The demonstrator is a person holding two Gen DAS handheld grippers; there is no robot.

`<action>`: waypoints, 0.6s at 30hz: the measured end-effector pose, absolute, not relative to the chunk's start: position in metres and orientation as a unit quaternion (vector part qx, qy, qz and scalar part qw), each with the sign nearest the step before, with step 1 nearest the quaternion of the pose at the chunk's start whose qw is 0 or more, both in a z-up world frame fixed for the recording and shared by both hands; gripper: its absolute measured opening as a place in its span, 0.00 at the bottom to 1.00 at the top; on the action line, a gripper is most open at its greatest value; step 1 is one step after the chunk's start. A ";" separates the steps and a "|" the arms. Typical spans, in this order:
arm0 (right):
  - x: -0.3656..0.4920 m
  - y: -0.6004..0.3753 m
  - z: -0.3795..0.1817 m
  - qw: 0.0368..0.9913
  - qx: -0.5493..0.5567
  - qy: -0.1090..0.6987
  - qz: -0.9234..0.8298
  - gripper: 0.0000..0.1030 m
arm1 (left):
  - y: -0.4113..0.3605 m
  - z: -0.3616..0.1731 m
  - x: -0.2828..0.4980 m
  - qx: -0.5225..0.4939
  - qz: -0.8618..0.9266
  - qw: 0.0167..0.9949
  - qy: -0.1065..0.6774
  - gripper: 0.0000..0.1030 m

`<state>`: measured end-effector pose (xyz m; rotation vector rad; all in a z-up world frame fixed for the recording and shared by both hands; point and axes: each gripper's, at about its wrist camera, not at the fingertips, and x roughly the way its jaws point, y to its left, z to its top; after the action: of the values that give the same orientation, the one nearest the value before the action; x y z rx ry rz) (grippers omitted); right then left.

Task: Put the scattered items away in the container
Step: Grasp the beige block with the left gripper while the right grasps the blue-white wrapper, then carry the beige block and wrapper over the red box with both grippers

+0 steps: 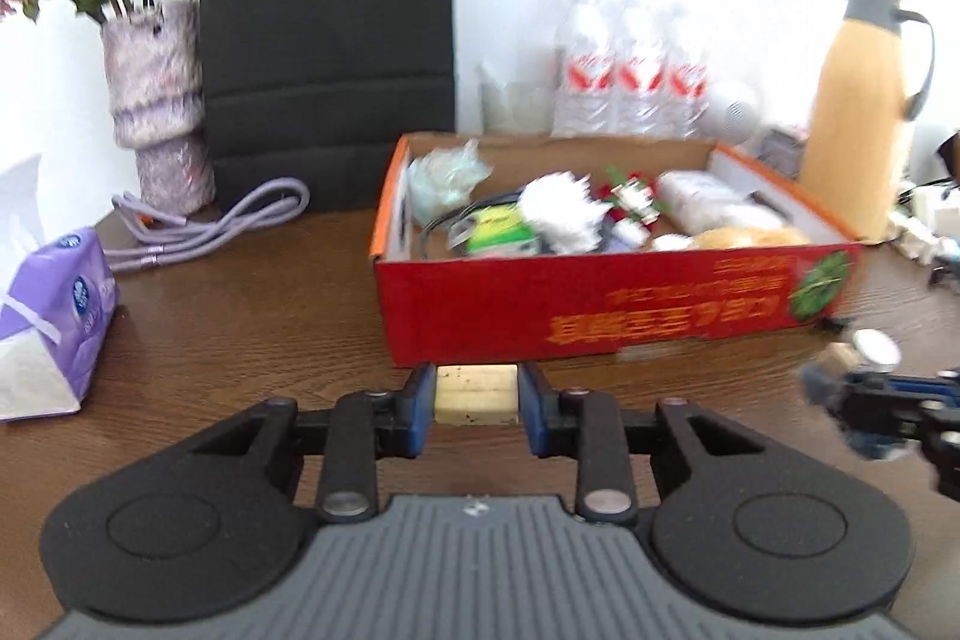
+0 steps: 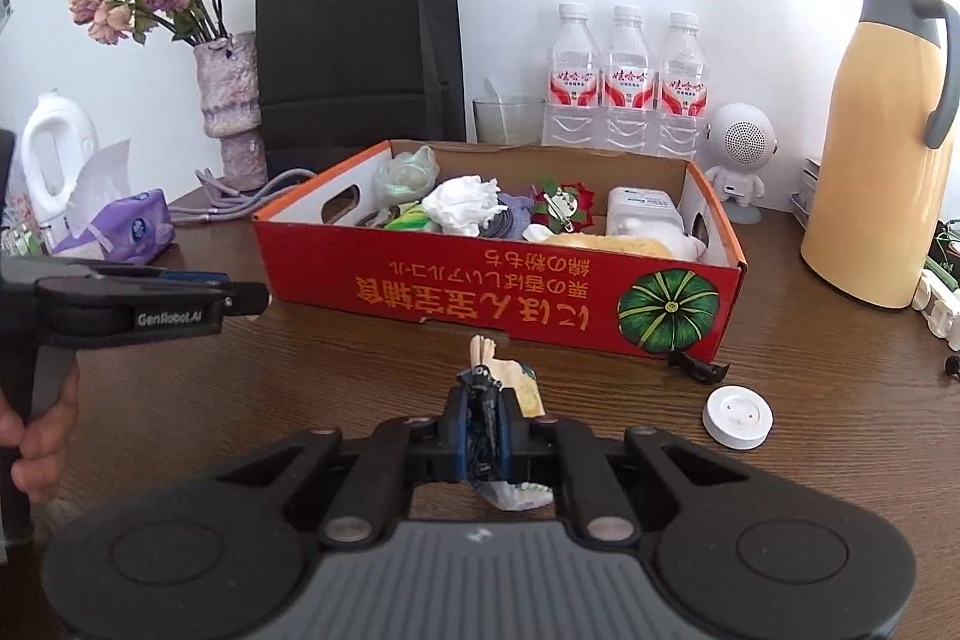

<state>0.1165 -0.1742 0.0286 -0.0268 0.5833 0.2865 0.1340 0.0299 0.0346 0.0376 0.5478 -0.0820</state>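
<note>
Left tool (image 1: 477, 397) clamps a pale block (image 1: 476, 394); right tool (image 2: 483, 418) pinches a crumpled wrapper (image 2: 485, 421) before the red box (image 2: 480, 289) on the counter (image 2: 240, 382).

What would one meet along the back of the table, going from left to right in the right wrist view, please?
White detergent bottle → vase of dried flowers → black paper bag → glass cup → three water bottles → white robot-shaped speaker → yellow thermos jug.
</note>
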 end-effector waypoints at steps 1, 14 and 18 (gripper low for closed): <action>0.109 -0.175 0.033 0.949 -0.007 0.281 0.140 0.08 | 0.024 0.040 0.119 0.018 -0.047 0.964 0.260 0.30; -0.011 -0.196 0.061 0.964 0.030 0.233 0.122 0.09 | -0.016 0.066 -0.025 0.009 -0.070 0.977 0.203 0.30; -0.044 -0.205 0.062 0.968 0.044 0.222 0.112 0.09 | -0.019 0.066 -0.058 0.013 -0.073 0.978 0.193 0.30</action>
<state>-0.0437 -0.2051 0.0620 0.0885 0.4489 0.2261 -0.0584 -0.0193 0.0658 0.0259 0.3894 -0.1470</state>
